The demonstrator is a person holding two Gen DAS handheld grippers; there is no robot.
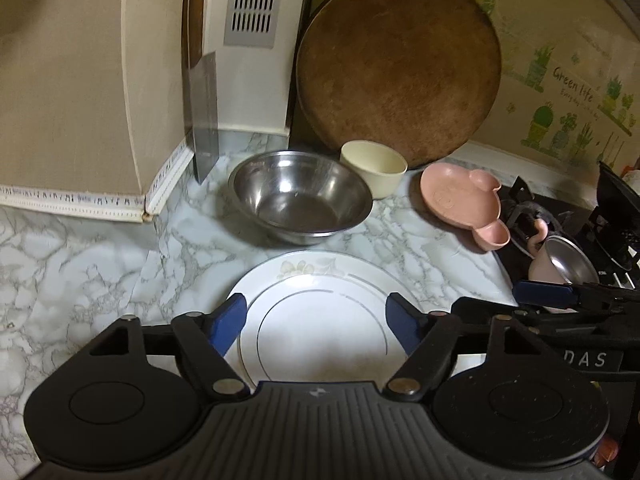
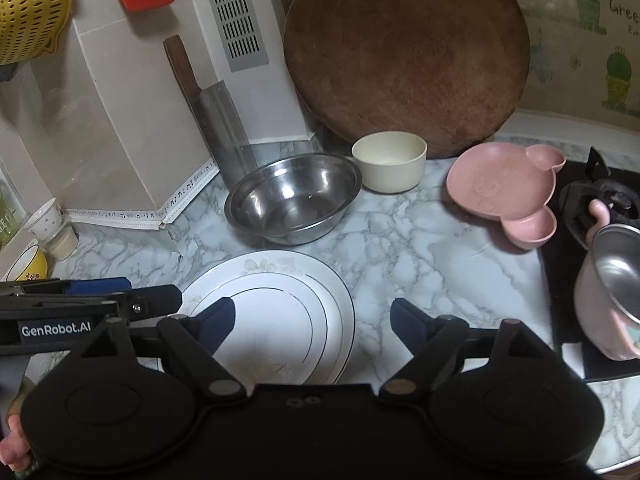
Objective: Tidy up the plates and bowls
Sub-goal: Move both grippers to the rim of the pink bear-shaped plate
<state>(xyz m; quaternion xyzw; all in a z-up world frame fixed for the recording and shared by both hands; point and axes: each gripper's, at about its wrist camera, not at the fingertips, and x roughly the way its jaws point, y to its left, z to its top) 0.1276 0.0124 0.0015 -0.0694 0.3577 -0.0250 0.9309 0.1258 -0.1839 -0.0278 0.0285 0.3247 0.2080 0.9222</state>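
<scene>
- The left gripper [image 1: 316, 320] is being held above the white plate [image 1: 320, 320]; its jaws are standing wide apart with nothing clamped, the plate lying flat beneath them on the marble surface [image 1: 80, 248].
- The right gripper [image 2: 312, 322] is being held just beside it, jaws likewise spread and empty; its left fingertip [image 2: 218, 316] is being seen over the plate [image 2: 280, 304], its right one over bare marble [image 2: 420, 248].
- The steel bowl [image 1: 300, 196] is being kept upright just behind the plate, apart from it.
- The cream bowl [image 1: 374, 166] is being seen right behind the steel bowl, at the foot of the round wooden board [image 1: 400, 64] that is being leaned against the wall.
- The pink bear-shaped dish [image 2: 504, 192] is being tilted at the edge of the stove [image 2: 580, 280], on which a pink pot [image 2: 608, 300] with a steel inside is being seen tipped on its side.
- A cleaver [image 2: 216, 120] is being propped against the wall at the left.
</scene>
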